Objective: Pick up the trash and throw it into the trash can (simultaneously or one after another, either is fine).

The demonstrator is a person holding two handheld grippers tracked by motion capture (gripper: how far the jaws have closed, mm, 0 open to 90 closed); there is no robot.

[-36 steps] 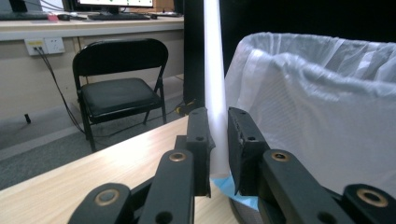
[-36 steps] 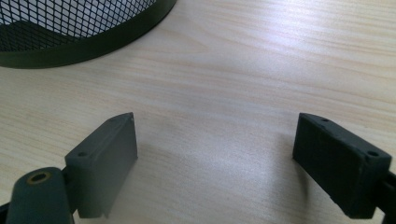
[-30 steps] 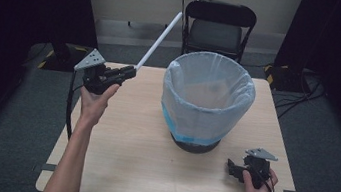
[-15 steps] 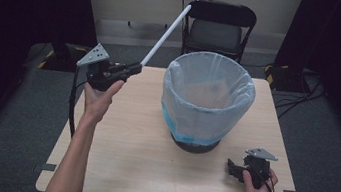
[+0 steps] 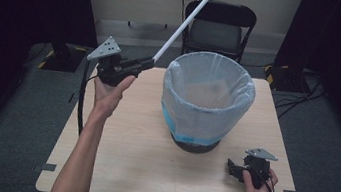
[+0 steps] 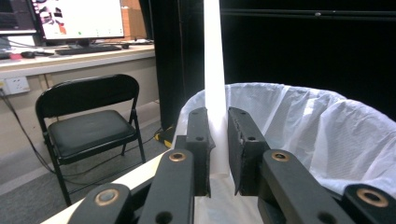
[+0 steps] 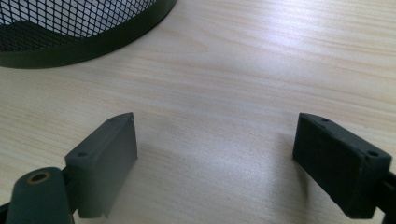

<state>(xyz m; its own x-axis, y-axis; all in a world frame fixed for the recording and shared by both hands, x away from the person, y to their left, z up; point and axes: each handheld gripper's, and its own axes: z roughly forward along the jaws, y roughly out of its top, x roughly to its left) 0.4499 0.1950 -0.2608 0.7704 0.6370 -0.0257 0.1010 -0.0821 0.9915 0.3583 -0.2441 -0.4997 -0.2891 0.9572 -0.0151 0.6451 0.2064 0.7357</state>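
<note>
The bin (image 5: 206, 106), lined with a thin white bag, stands at the middle of the table (image 5: 114, 159). A long white tube (image 5: 180, 27) slants up toward one o'clock, its far end high beyond the bin's rim. It looks light, stiff and smooth, so likely to swing or slip when gripped at one end. The left gripper (image 5: 146, 64), at ten o'clock from the bin, pinches the tube's lower end. The right gripper (image 5: 230, 166), at four o'clock, rests on the table, jaws wide and empty.

High view overhead, gripper views close, sharing bin (image 5: 206, 103)
</note>
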